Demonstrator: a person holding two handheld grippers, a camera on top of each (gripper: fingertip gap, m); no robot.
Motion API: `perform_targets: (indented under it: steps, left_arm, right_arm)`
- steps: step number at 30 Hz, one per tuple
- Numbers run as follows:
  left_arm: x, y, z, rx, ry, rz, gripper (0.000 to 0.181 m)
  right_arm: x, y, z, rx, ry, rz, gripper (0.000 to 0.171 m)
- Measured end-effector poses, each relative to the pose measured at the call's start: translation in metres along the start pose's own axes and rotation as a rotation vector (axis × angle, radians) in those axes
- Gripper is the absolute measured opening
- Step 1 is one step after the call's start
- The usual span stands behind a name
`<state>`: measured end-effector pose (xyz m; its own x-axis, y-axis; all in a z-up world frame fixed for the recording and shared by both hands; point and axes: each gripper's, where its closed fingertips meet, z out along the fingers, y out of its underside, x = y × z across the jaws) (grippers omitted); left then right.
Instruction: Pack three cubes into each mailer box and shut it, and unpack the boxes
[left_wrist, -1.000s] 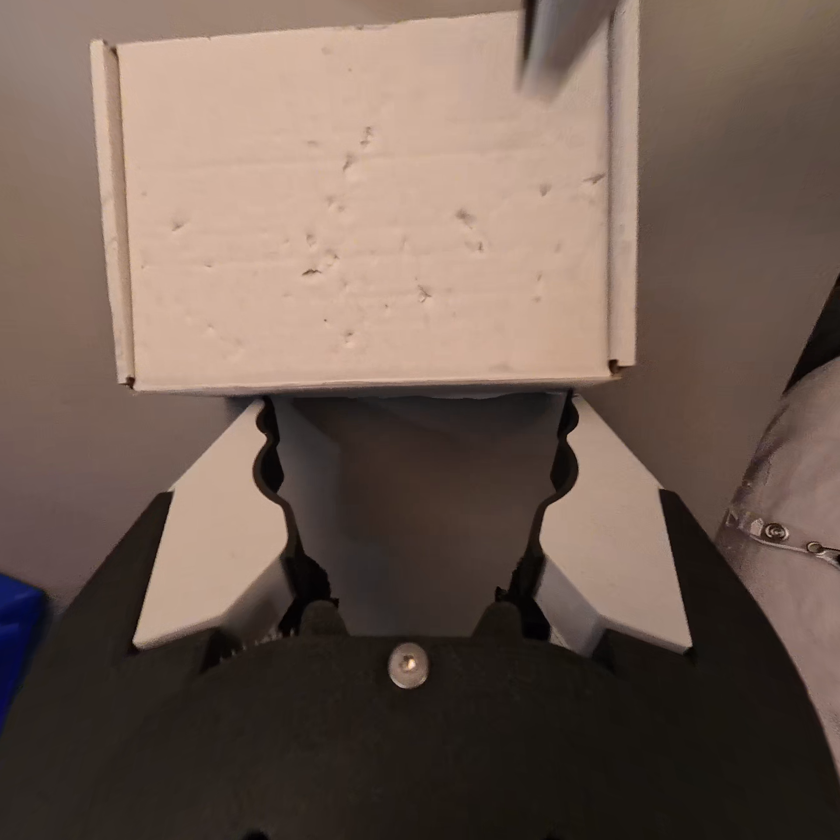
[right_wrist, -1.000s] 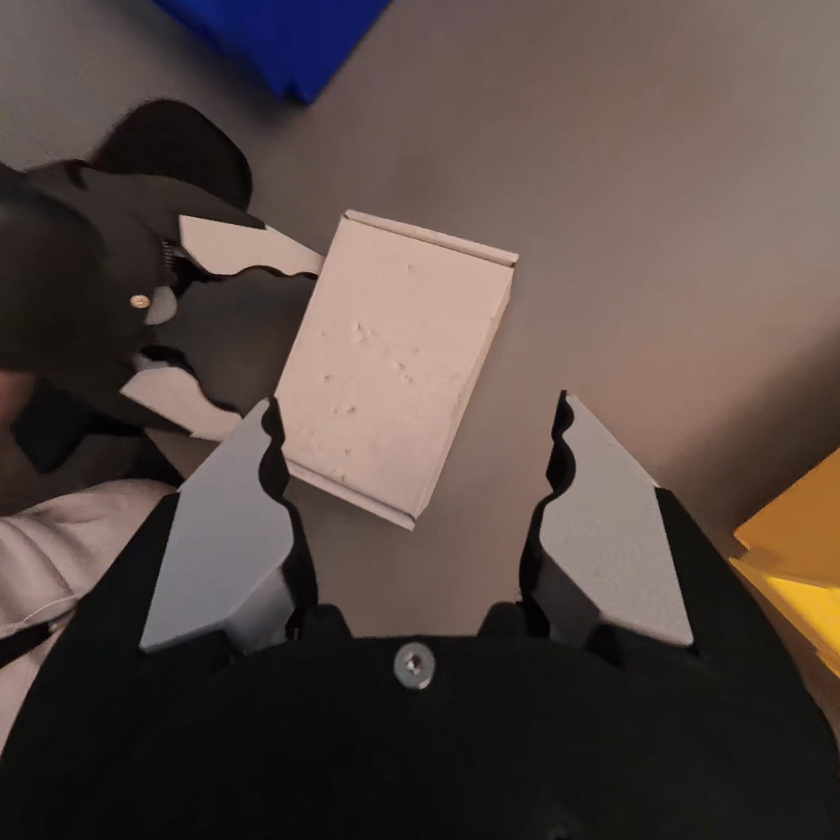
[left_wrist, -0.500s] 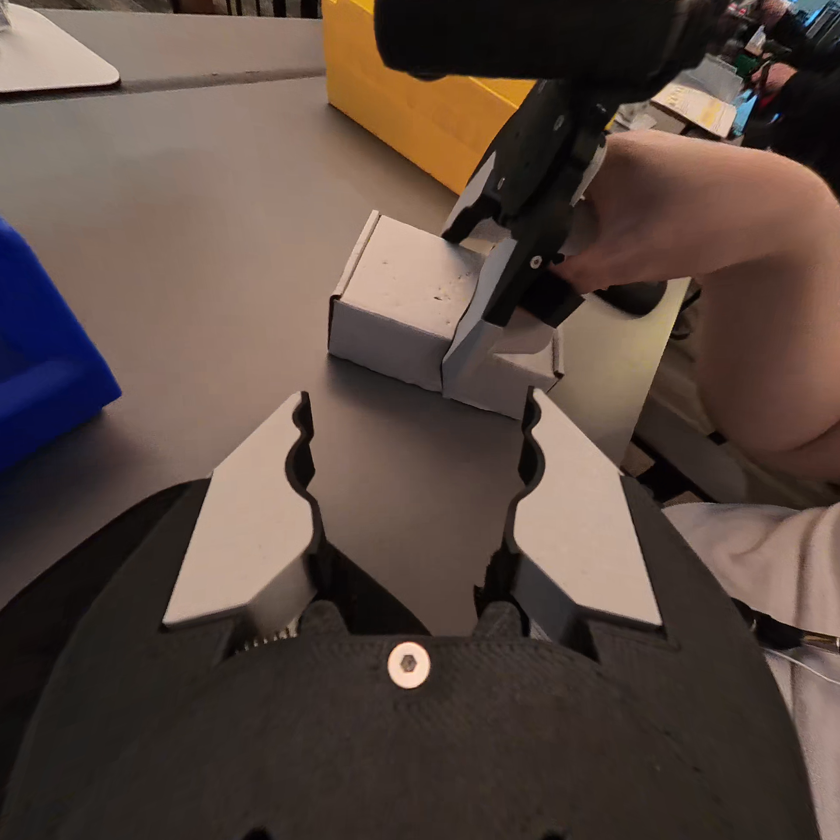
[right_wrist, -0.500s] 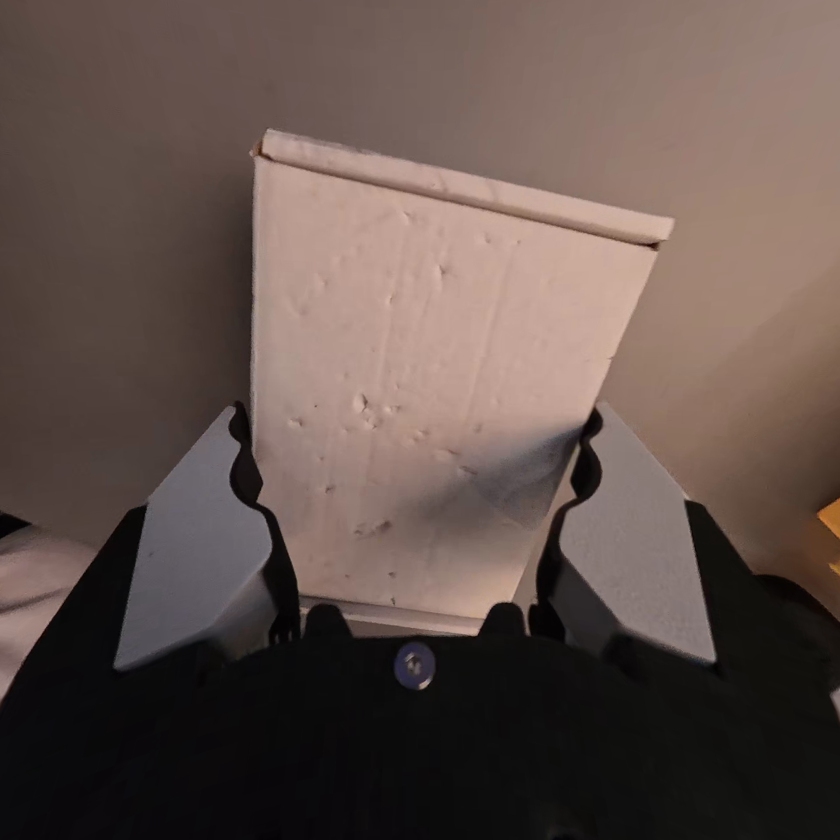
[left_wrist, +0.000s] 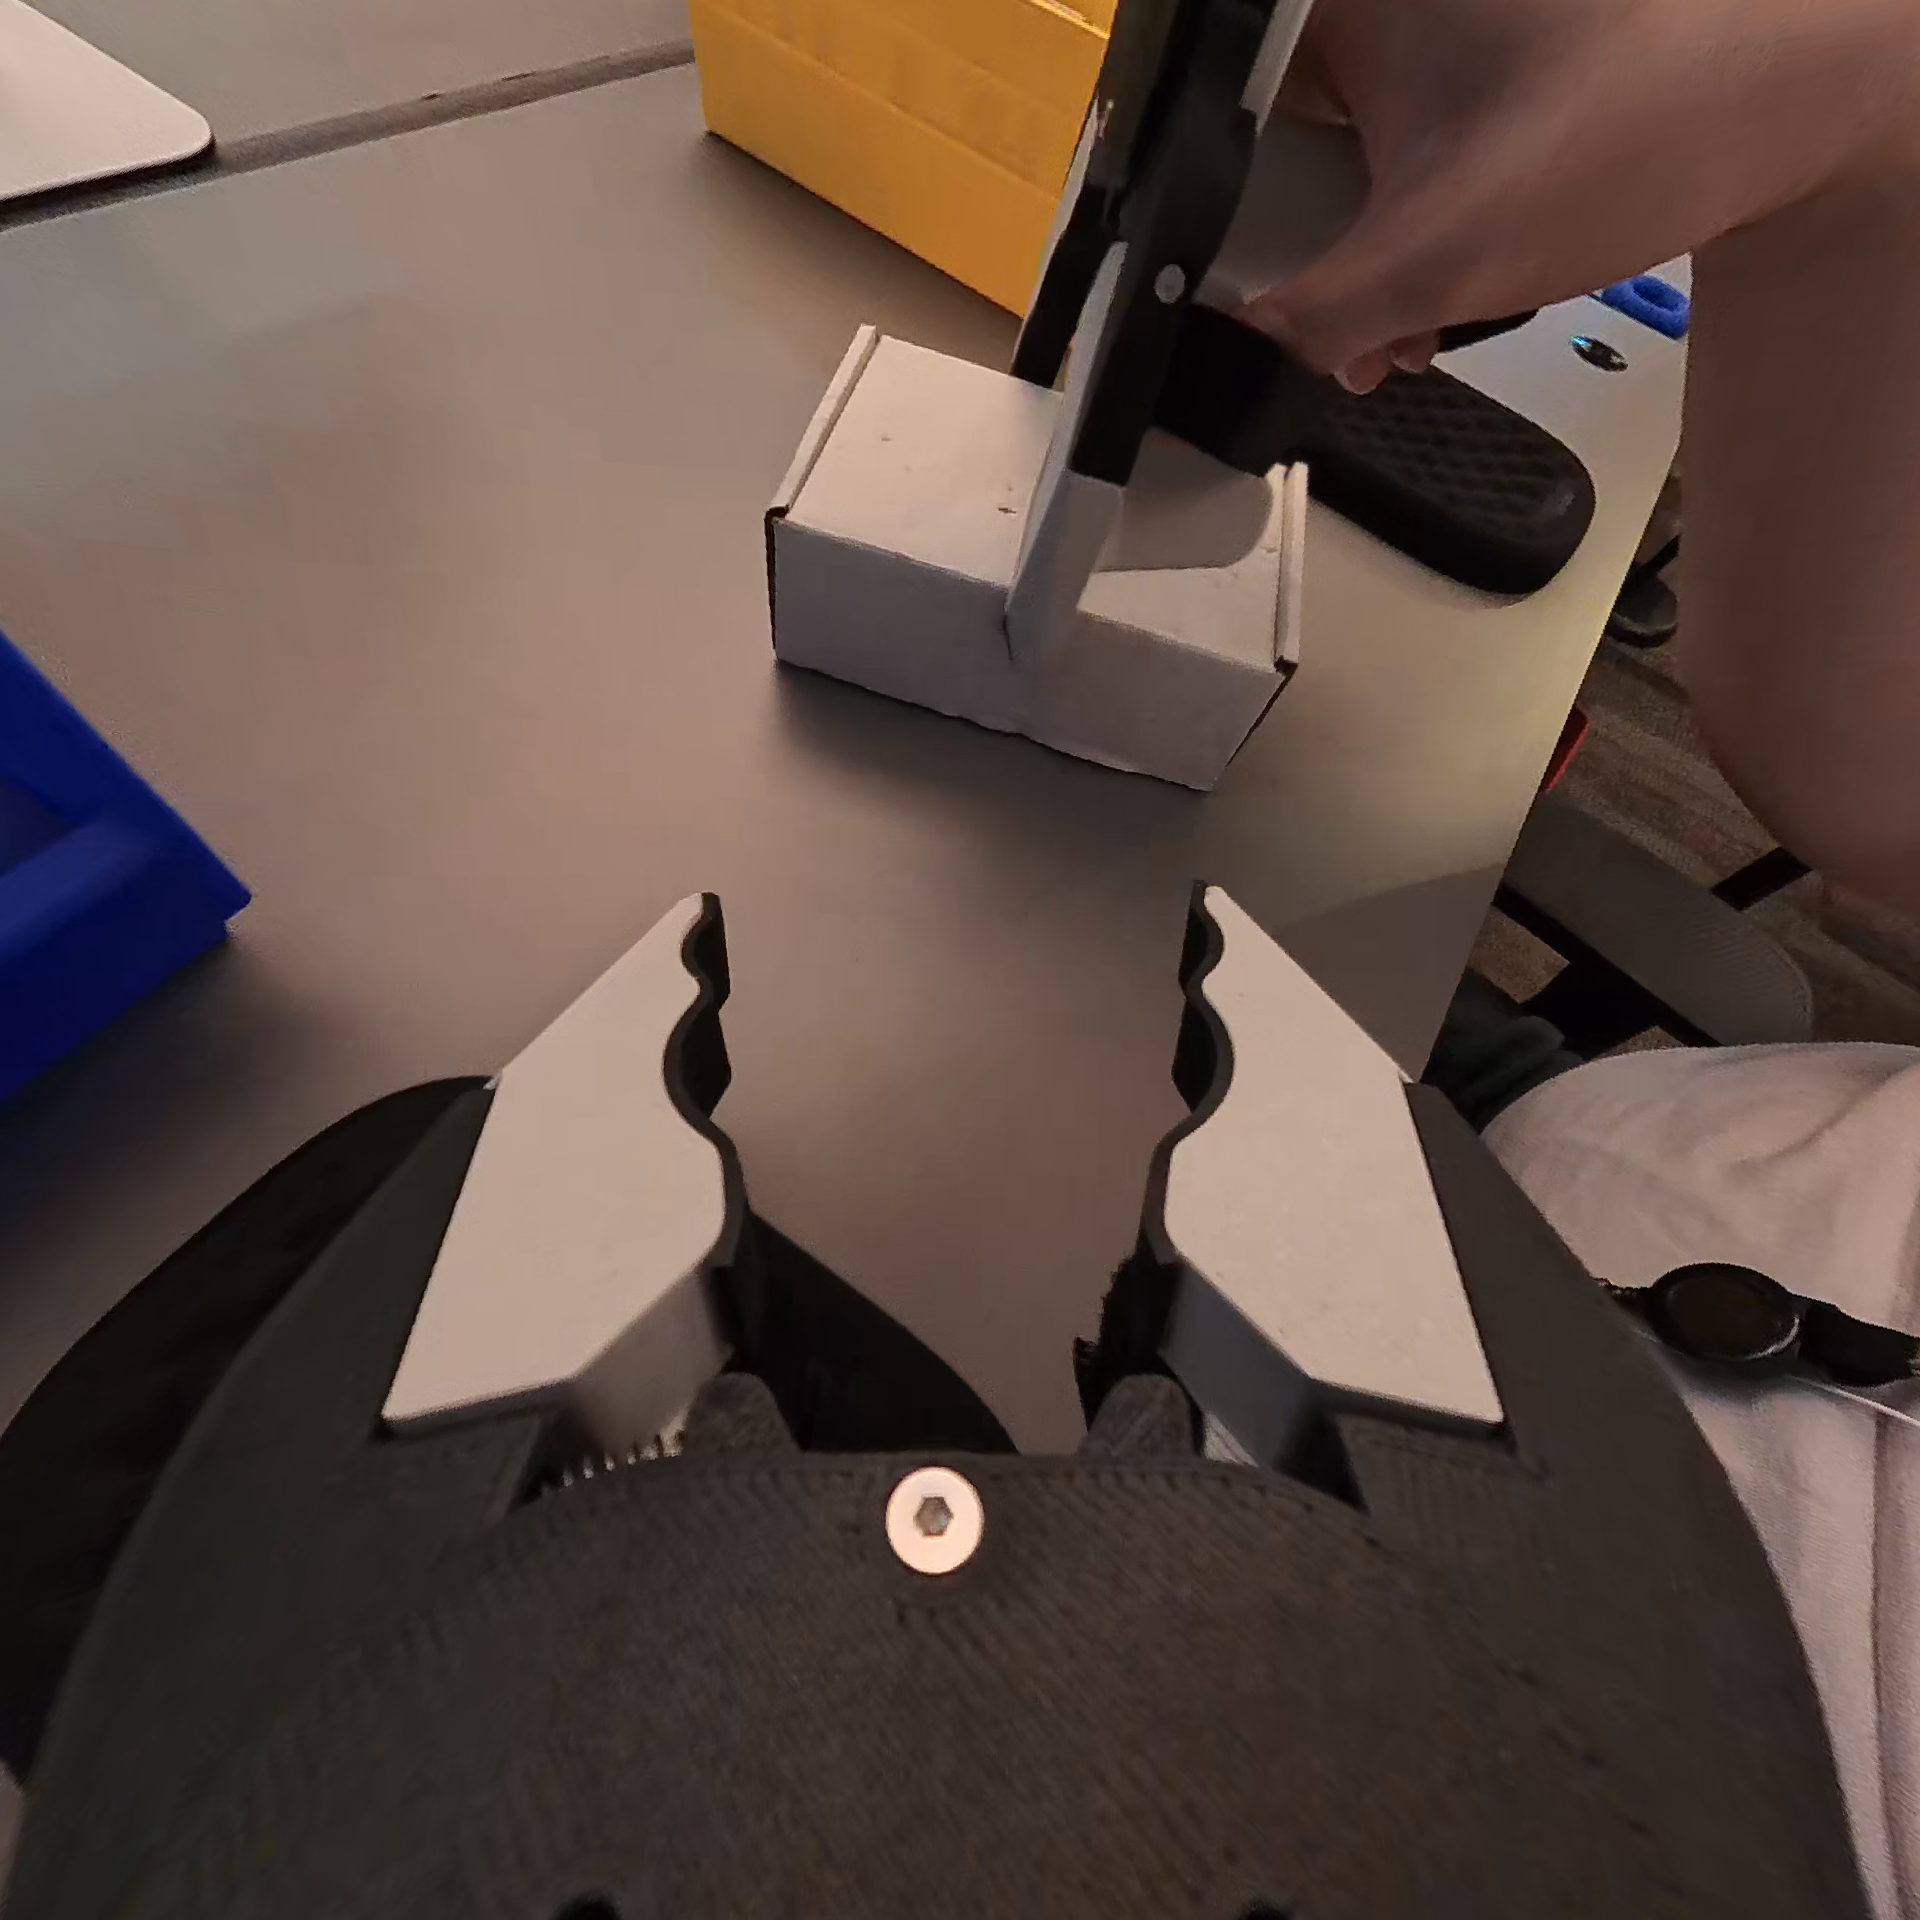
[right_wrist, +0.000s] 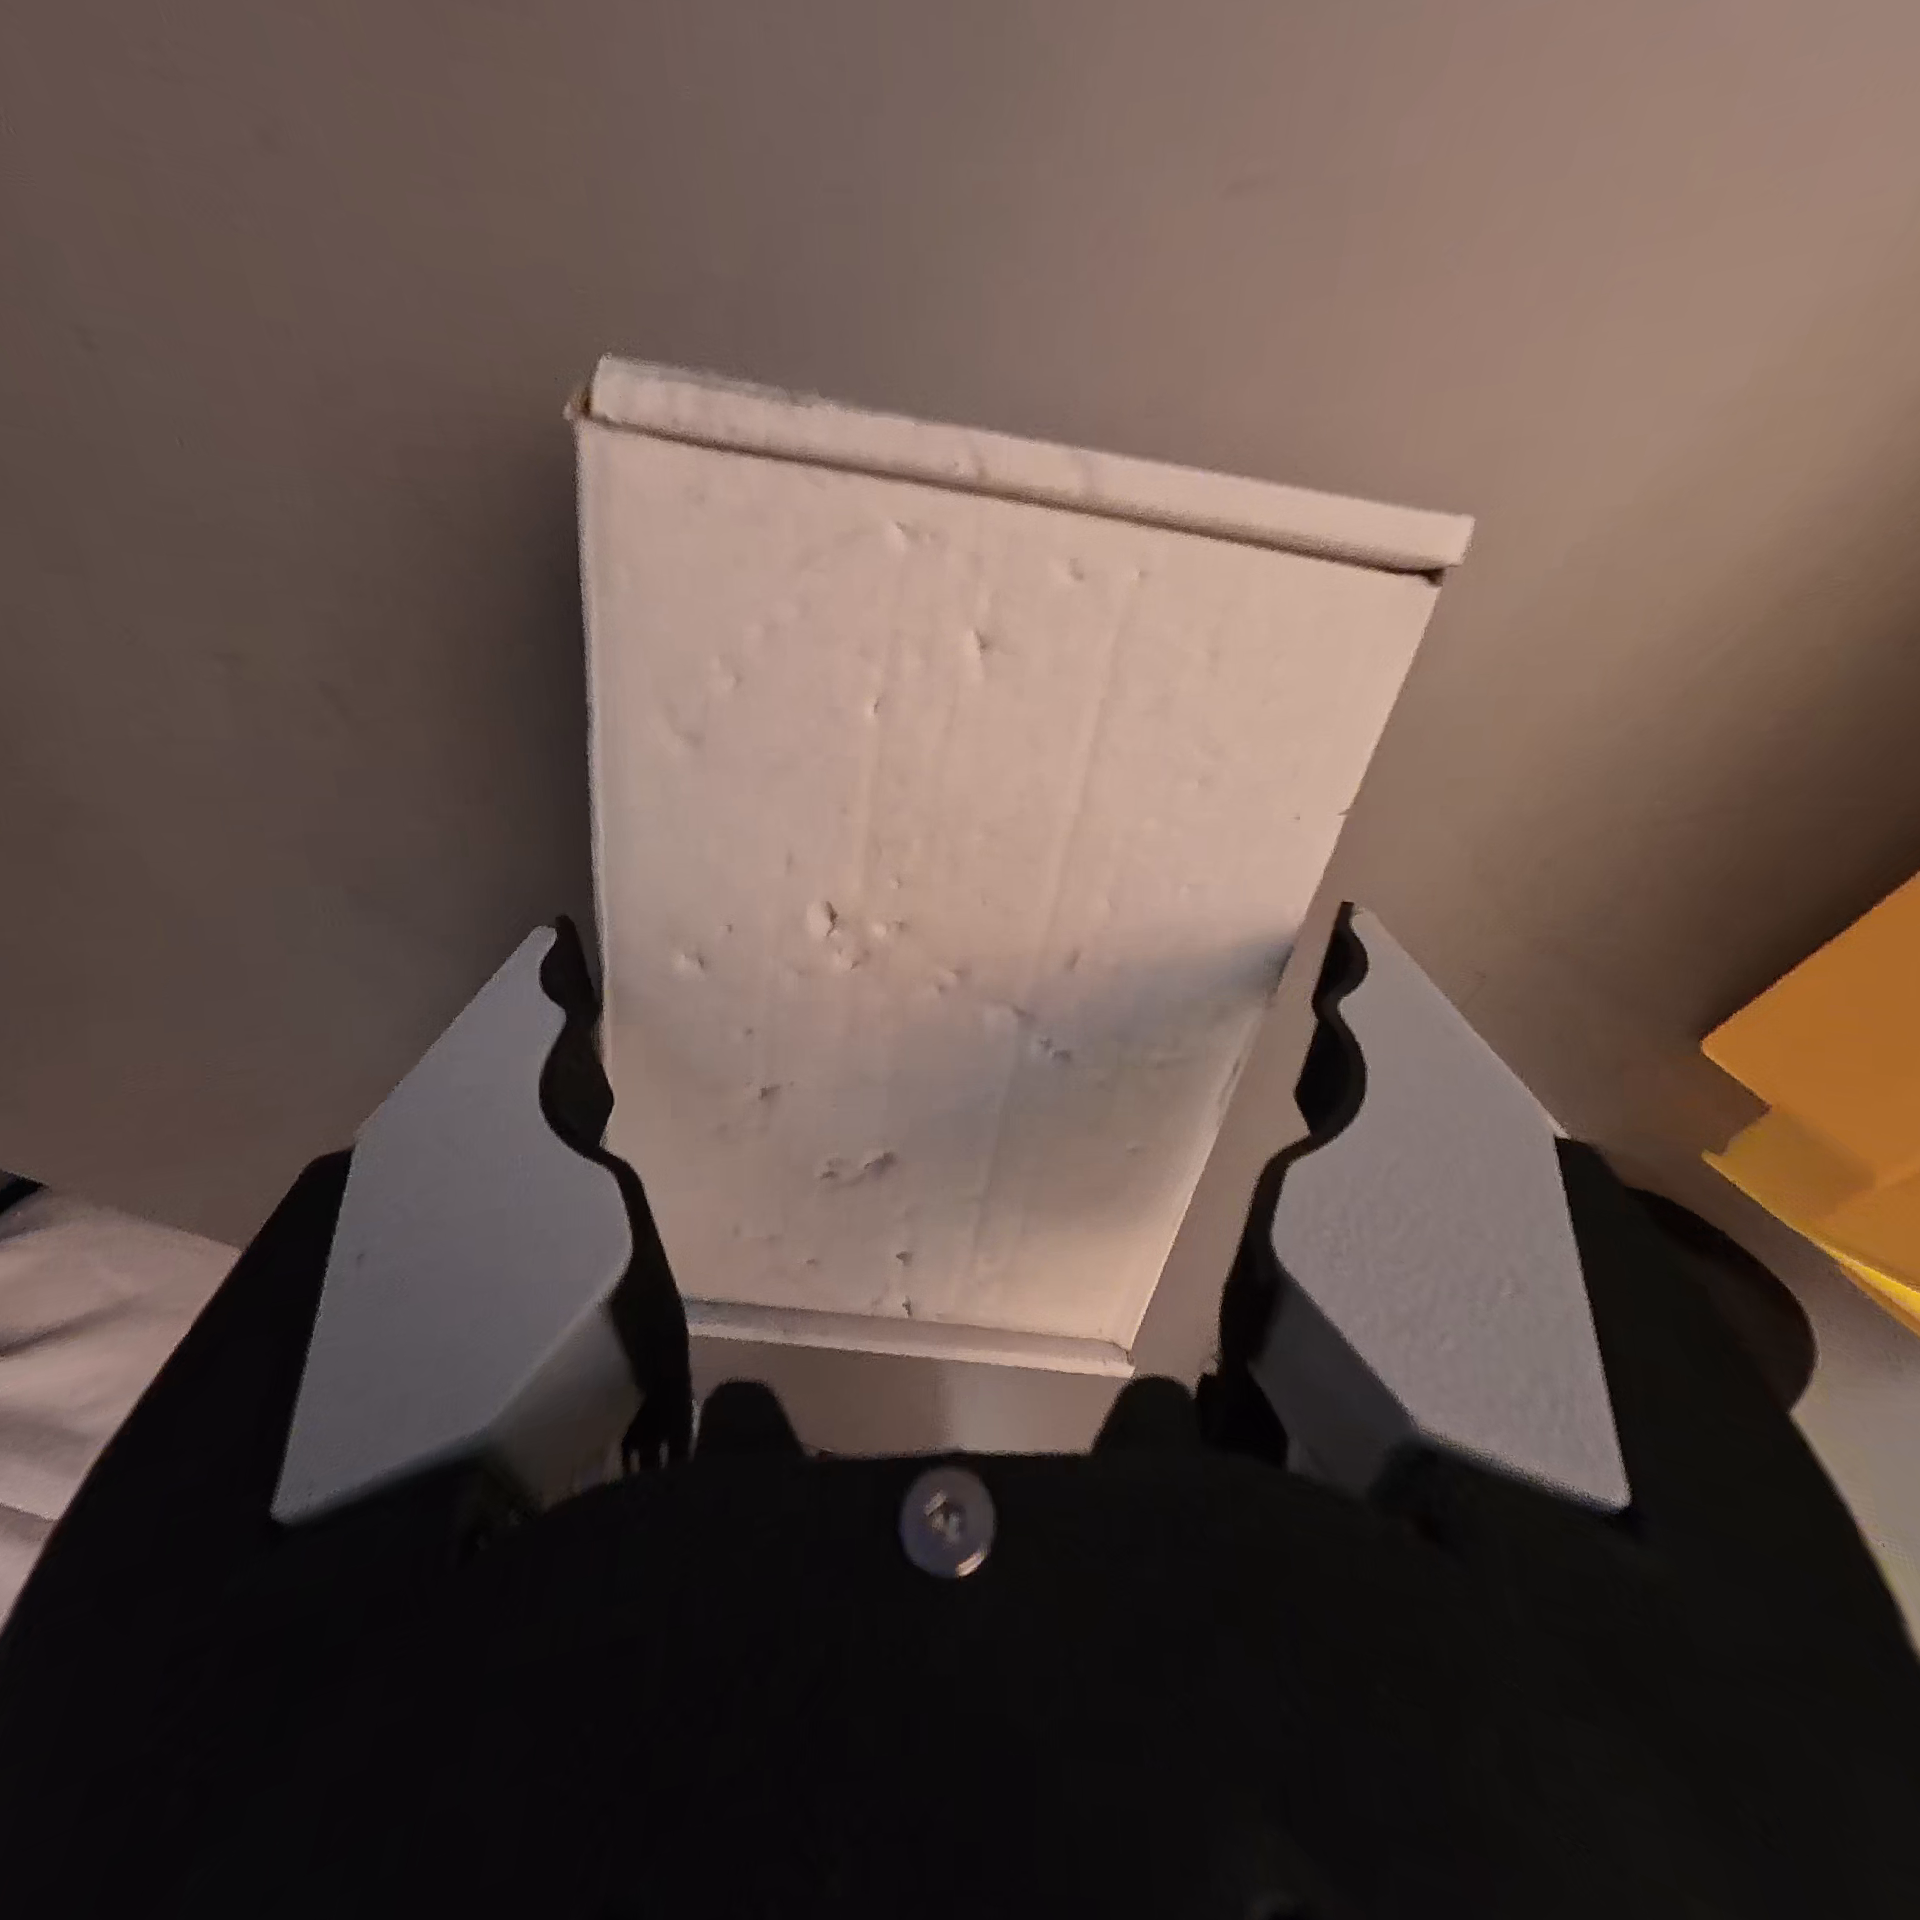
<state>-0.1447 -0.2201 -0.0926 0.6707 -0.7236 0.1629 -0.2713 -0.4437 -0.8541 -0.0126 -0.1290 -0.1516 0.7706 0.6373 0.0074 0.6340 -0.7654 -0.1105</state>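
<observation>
The right gripper (right_wrist: 951, 951) points straight down, fingers spread astride a closed, dented white mailer box (right_wrist: 935, 862) on the grey table (left_wrist: 468, 499). The left gripper (left_wrist: 956, 935) hovers spread, box at its twelve o'clock.

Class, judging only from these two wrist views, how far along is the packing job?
Done: the white mailer box lies shut on the grey table. In hand: the right gripper straddles it from above, fingers at its long sides, whether clamped is unclear; the left gripper hangs open and empty. Left: opening it, if unpacking is next; no cubes show.
</observation>
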Motion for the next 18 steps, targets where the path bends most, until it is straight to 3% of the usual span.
perform_targets:
  steps: [7,18]
  left_arm:
    - [0.008,0.002,0.003,-0.028,0.009,0.024,0.087]
    - [0.017,0.001,-0.001,-0.027,0.014,0.053,0.084]
  right_arm:
    - [-0.003,0.0,0.01,-0.037,-0.052,0.112,0.132]
    - [-0.007,0.002,0.01,-0.076,-0.05,-0.054,0.132]
